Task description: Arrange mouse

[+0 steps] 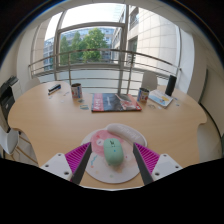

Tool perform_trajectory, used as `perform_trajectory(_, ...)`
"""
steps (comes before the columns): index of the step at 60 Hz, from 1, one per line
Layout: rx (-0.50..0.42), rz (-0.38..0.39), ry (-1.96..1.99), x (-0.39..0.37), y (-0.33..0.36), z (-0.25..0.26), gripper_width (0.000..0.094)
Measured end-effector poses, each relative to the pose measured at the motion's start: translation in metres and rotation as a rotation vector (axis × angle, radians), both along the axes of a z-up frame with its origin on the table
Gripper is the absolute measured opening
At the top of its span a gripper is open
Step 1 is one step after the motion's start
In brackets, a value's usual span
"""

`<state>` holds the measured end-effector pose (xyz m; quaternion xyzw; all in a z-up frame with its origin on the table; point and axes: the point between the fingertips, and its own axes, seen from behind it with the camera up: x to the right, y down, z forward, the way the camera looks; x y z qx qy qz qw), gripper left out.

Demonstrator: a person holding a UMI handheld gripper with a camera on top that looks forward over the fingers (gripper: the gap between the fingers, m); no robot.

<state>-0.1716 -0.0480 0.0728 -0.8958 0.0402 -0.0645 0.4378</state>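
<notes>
A pale green mouse [113, 150] lies on a round white mouse mat [124, 170] with pink patterning, on the near part of a light wooden table [60, 115]. My gripper [112, 160] is open. Its dark fingers [81, 163] with magenta pads stand on either side of the mouse, with a gap showing at each side. The mouse rests on the mat between the fingers, nearer the left one.
Beyond the mat lie magazines [115, 102], a dark cup [76, 91], another cup [143, 95], a small dark object [54, 89] and white devices [160, 98] at the right. Chairs flank the table. Large windows with a railing lie beyond.
</notes>
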Motion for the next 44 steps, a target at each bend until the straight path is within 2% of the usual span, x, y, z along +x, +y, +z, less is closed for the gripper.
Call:
perform_trajectory(20, 0.07, -0.018, -0.049, -0.05, -0.131, 0.093, 0.0847)
perform_trajectory(31, 0.09, -0.015, -0.067, -0.069, -0.177, 0.114, 0.0846)
perform_trajectory(44, 0.088, -0.013, -0.072, -0.077, -0.197, 0.116, 0.0848)
